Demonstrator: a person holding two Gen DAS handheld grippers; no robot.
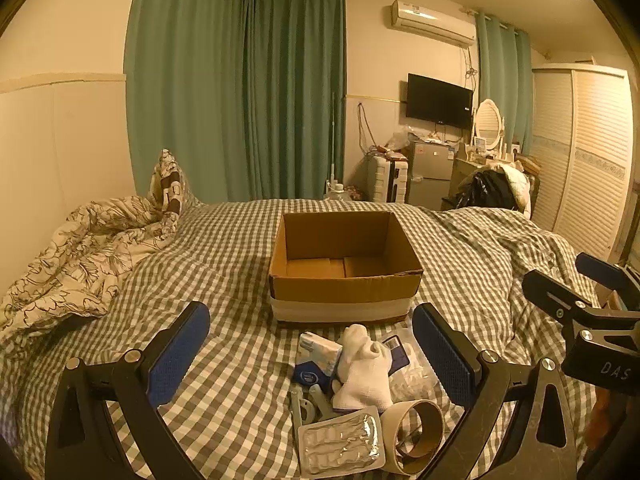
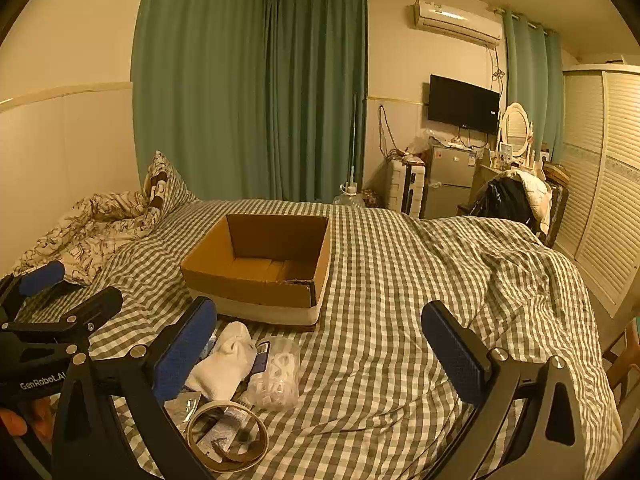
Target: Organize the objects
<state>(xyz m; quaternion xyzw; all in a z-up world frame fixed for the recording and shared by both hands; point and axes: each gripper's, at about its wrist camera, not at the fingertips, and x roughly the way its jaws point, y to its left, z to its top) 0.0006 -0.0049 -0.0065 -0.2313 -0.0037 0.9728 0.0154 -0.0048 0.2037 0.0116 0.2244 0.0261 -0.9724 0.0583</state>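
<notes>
Here both tools, left (image 1: 311,350) and right (image 2: 319,344), gape empty, white sock (image 1: 366,372) between left's fingers.

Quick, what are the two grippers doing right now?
Left gripper: open, holding nothing, above the pile.
Right gripper: open, holding nothing.

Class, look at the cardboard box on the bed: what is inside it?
The cardboard box shows only its bare brown floor flaps; no objects are visible inside. Its near wall hides the front strip of the floor in both views, so that part cannot be checked.

Green curtains (image 1: 240,92), wall TV (image 1: 439,101), AC (image 1: 432,23), wardrobe (image 1: 584,152), warm light.
</notes>
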